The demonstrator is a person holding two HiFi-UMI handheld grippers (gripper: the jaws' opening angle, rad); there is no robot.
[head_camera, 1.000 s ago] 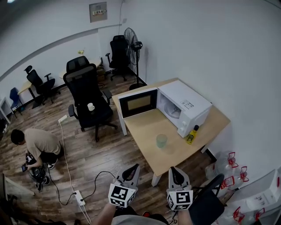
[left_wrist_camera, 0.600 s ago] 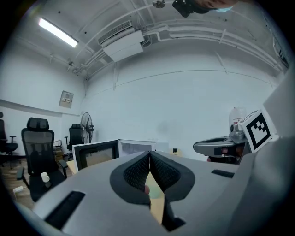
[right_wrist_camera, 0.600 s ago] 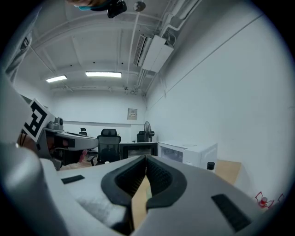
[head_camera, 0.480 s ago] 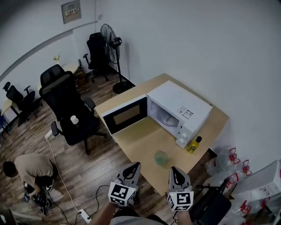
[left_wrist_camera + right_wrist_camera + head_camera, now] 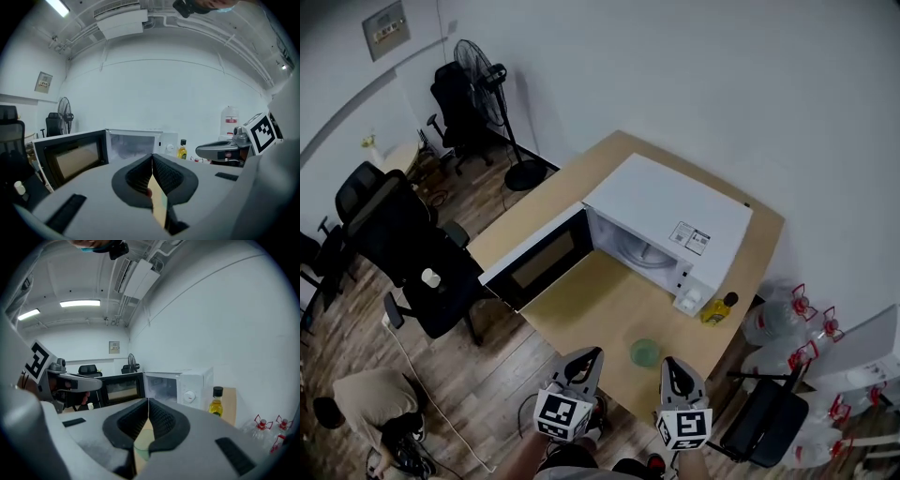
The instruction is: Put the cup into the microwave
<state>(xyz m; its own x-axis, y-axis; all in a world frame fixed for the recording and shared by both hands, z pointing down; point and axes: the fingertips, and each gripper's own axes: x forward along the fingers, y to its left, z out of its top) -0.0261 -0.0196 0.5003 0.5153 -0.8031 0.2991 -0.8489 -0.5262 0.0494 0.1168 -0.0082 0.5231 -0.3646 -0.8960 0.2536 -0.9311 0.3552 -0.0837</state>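
The left tool (image 5: 590, 356) and right tool (image 5: 673, 365) have neared the tabletop (image 5: 581, 292) — the cup (image 5: 644, 352) stands near its front edge, just ahead. Both are pressed together, empty; arriving unopened, either might knock the cup off — short of the open microwave (image 5: 667, 217).

Just ahead of the jaws, a pale green, see-through cup (image 5: 644, 352) stands on a light wooden surface (image 5: 572, 295). Beyond it the microwave (image 5: 675, 206) is white, its door black. Right of the jaws, a bottle (image 5: 718, 308) is yellow with a black cap. The left gripper (image 5: 589, 356) and right gripper (image 5: 671, 366) are grey, with black-and-white square markers.
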